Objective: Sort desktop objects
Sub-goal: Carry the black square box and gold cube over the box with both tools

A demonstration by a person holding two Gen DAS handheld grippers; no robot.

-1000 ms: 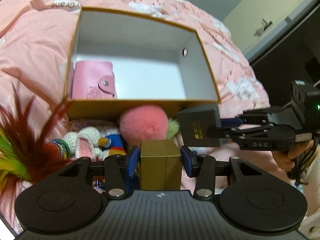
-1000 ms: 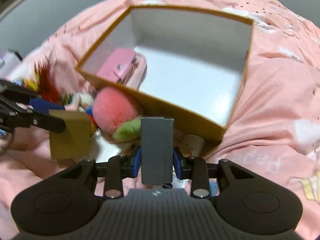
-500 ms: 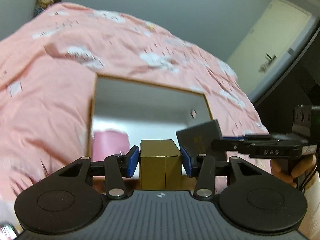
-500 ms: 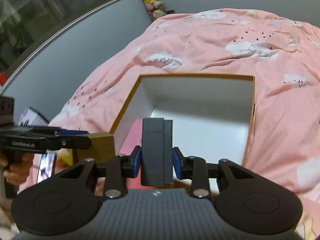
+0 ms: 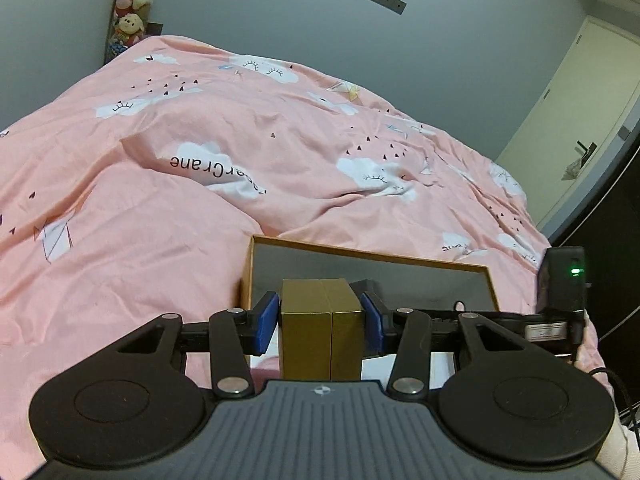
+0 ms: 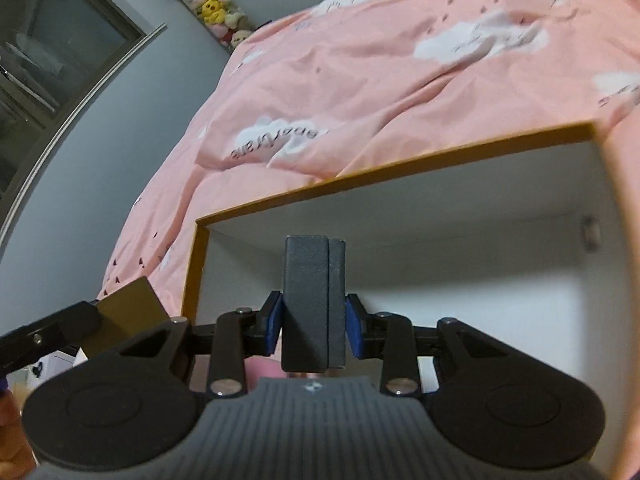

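My left gripper is shut on a small gold box, its blue pads pressing both sides. Just beyond it lies the open storage box, gold-rimmed and shadowed inside. My right gripper is shut on an upright dark grey box and hangs over the storage box's white interior. The gold box appears at the left of the right wrist view, beside the storage box's left wall. A corner of the grey box peeks from behind the gold one.
A rumpled pink duvet with cloud prints covers the bed around the box. Plush toys line the far wall. A door stands at the right, a dark window at the left. Something pink lies low inside the box.
Both grippers have risen and moved forward with their boxes, now at or above the storage box. The toy pile and pink wallet have dropped out of view. The right gripper has rolled.
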